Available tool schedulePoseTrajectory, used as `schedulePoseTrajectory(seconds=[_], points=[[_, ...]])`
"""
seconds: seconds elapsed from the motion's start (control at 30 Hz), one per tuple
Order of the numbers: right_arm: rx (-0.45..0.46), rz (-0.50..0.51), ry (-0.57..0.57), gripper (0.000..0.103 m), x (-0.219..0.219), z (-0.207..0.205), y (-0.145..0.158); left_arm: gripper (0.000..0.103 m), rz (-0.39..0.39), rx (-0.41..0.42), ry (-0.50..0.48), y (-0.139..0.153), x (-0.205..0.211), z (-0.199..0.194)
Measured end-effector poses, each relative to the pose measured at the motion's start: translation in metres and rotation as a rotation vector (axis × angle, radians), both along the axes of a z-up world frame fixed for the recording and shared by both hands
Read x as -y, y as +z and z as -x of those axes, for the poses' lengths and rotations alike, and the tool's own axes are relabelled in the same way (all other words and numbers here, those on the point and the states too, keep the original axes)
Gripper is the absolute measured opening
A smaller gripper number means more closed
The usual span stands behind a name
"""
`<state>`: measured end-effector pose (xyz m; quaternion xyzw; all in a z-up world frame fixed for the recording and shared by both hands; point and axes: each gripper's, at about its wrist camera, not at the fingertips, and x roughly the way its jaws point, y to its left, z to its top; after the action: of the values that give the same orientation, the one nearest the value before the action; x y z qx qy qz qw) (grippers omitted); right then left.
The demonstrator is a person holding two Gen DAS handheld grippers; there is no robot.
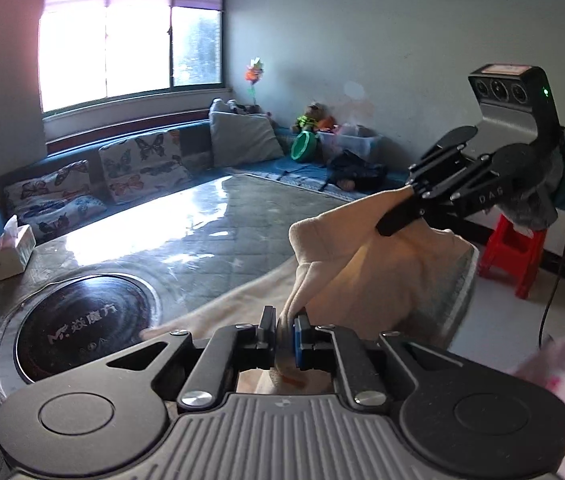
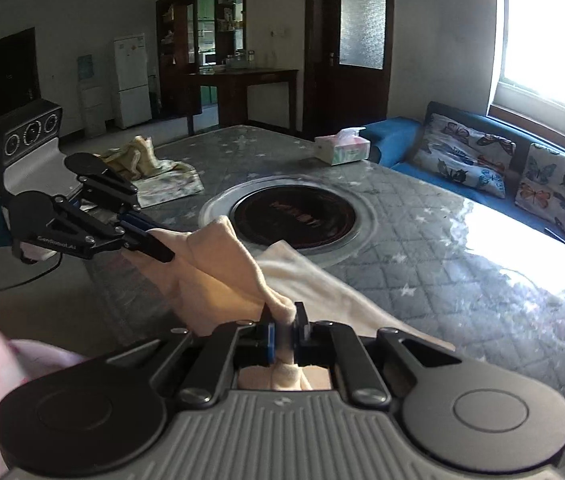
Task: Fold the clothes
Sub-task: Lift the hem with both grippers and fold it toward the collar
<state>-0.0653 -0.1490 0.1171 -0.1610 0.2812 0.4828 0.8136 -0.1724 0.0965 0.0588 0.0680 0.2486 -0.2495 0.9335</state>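
Both the left gripper (image 1: 284, 330), marked "GenRobot.AI", and the right gripper (image 2: 284, 330), marked "DAG", have jaws clamped on the cream garment (image 1: 362, 264).

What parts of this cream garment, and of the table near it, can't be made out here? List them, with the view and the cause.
- Cream garment, left wrist view: its lower end is hidden behind the left gripper body; what kind of garment it is stays unclear.
- Same garment, right wrist view: the near end is cut off by the right gripper.
- Pink cloth: blurred at the frame edge, unidentifiable.
- Round plate set in the table: its lettering is smeared by glare.
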Motion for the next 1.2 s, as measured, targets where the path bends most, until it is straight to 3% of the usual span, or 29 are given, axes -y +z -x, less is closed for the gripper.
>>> schedulePoseTrajectory(seconds=[0.3,0.57,0.63,0.73,0.83,0.93,1.2], points=[[-0.042,0.080,-0.015,0.007,-0.048,-0.089,-0.031,0.010,-0.021,-0.137,0.069,-0.035,-0.019,-0.095],[-0.081,0.131,-0.082,0.008,-0.079,-0.139,-0.098,0.011,-0.049,-0.240,0.186,-0.079,-0.028,-0.149],[-0.082,0.125,-0.115,0.019,-0.080,-0.142,-0.110,0.013,-0.049,-0.235,0.204,-0.083,-0.028,-0.152],[-0.094,0.093,-0.163,0.026,-0.077,-0.145,-0.123,0.015,-0.054,-0.223,0.218,-0.083,-0.029,-0.154],[-0.109,0.049,-0.211,0.034,-0.067,-0.145,-0.122,0.023,-0.069,-0.221,0.246,-0.084,-0.031,-0.157],[-0.099,0.041,-0.250,0.034,-0.053,-0.143,-0.114,0.027,-0.077,-0.221,0.282,-0.085,-0.037,-0.161],[-0.099,0.061,-0.312,0.033,-0.010,-0.124,-0.094,0.029,-0.075,-0.203,0.396,-0.078,-0.052,-0.164]])
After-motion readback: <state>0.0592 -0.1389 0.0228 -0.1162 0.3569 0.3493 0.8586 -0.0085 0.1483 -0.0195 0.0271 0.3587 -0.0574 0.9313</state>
